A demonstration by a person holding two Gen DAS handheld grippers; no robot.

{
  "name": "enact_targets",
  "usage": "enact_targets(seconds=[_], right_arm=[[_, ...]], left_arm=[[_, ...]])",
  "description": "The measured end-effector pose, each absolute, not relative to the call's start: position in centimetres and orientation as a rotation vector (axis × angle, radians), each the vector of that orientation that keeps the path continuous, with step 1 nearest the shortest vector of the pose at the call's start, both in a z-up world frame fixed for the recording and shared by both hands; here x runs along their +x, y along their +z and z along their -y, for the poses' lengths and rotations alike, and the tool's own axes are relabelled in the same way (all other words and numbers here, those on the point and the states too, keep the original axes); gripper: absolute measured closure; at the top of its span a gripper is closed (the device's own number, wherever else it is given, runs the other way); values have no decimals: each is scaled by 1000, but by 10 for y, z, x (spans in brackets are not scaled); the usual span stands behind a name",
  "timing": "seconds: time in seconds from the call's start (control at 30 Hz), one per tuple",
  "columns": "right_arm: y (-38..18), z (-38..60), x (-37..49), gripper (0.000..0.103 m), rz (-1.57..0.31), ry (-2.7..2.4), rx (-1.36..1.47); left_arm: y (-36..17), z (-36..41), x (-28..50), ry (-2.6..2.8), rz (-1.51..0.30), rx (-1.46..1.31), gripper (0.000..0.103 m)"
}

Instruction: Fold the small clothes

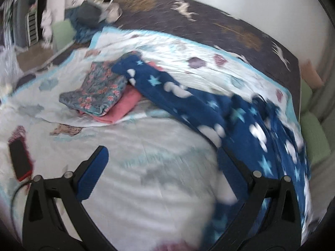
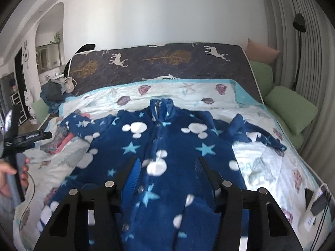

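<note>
A dark blue fleece onesie (image 2: pixel 167 138) with stars and white mouse heads lies spread flat on the bed, collar toward the headboard. My right gripper (image 2: pixel 168 163) hovers low over its zipped front. Its jaws stand half apart with fleece between them, and the inner faces of both pads still show, so it reads as open. In the left wrist view the onesie (image 1: pixel 209 108) runs along the right, one sleeve draped over a folded stack. My left gripper (image 1: pixel 162 152) is wide open over bare sheet, left of the fleece, holding nothing.
A folded floral garment (image 1: pixel 98 90) rests on a folded pink one (image 1: pixel 125 104). A phone in a red case (image 1: pixel 19 159) lies at the left edge. Green pillows (image 2: pixel 291 108) line the right side. A white power strip (image 2: pixel 312 215) sits front right. A hand (image 2: pixel 8 173) holds the left tool.
</note>
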State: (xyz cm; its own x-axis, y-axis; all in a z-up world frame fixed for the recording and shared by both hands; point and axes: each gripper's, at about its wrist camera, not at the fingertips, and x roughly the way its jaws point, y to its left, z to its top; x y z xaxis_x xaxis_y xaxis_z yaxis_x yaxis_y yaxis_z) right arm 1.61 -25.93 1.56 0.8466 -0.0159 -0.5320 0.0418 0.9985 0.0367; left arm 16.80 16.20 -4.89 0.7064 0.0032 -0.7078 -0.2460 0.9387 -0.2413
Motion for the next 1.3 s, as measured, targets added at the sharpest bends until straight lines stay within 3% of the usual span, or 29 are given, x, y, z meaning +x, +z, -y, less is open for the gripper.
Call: enact_targets(seconds=[0.5, 0.57, 0.6, 0.63, 0.7, 0.87, 1.07, 1.2, 1.3], right_arm=[[0, 282, 104, 47, -650, -113, 76], [1, 283, 110, 46, -644, -136, 49], [1, 282, 112, 46, -642, -146, 35], [0, 283, 113, 45, -639, -156, 21], [-1, 284, 116, 45, -640, -152, 20], [-10, 290, 119, 45, -654, -134, 41], [-18, 310, 117, 44, -661, -144, 122], [-26, 331, 112, 44, -682, -148, 224], [-36, 351, 107, 44, -706, -167, 289]], left_arm=[[-142, -246, 360, 284, -925, -631, 9], [-145, -252, 368, 299, -918, -651, 22], [-146, -255, 372, 302, -912, -659, 37], [-146, -257, 374, 297, -905, -672, 62], [-143, -262, 376, 264, -893, -730, 90], [-72, -225, 357, 256, -697, -547, 91], [30, -63, 307, 3, -446, -76, 91], [41, 70, 266, -222, -356, 231, 89], [12, 150, 242, -331, -387, 385, 88]])
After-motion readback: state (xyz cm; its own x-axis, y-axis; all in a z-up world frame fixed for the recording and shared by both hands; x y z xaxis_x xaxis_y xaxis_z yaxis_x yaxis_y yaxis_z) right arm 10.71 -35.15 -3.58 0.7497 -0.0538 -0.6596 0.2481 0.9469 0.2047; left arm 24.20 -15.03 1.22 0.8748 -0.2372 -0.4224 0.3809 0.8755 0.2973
